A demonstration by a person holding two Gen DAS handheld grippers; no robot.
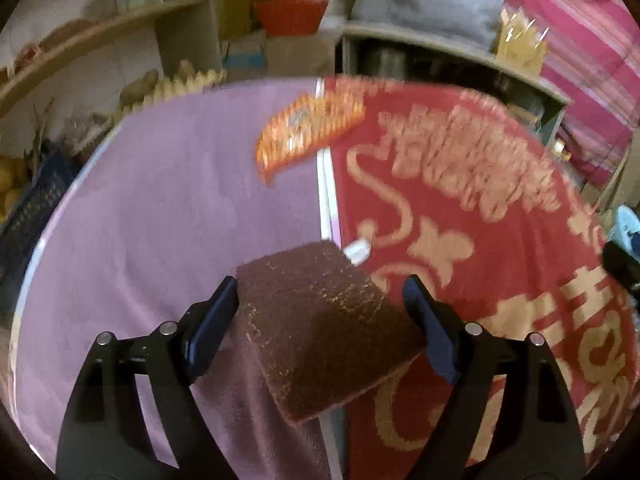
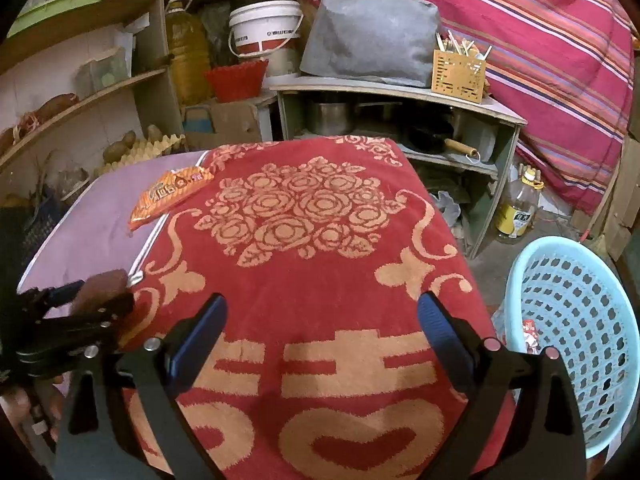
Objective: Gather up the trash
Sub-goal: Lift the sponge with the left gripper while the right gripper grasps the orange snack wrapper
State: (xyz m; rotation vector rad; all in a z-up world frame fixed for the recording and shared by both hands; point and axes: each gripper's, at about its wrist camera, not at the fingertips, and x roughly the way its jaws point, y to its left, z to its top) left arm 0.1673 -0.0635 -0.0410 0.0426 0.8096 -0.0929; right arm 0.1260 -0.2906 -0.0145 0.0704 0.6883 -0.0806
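A brown scouring pad [image 1: 320, 328], flat and square with frayed pale flecks, lay tilted between the spread fingers of the left gripper [image 1: 320, 312]; whether it touched them could not be told. An orange snack wrapper [image 2: 170, 196], flattened and printed, lay across the seam between the purple cloth [image 2: 96, 224] and the red towel [image 2: 304, 280]. The blue perforated basket [image 2: 576, 320] stood beside the table, holding a small red-and-white scrap [image 2: 530, 334].

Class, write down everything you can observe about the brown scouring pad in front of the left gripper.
The brown scouring pad is a flat, roughly square piece of coarse, fibrous material, dark maroon-brown with pale flecks on its surface and edges. It sits tilted between the open fingers of the left gripper, one corner pointing toward the camera. It overlaps the seam between the purple cloth and the red towel. A small white scrap peeks out at its far corner. Whether either finger touches it is unclear.
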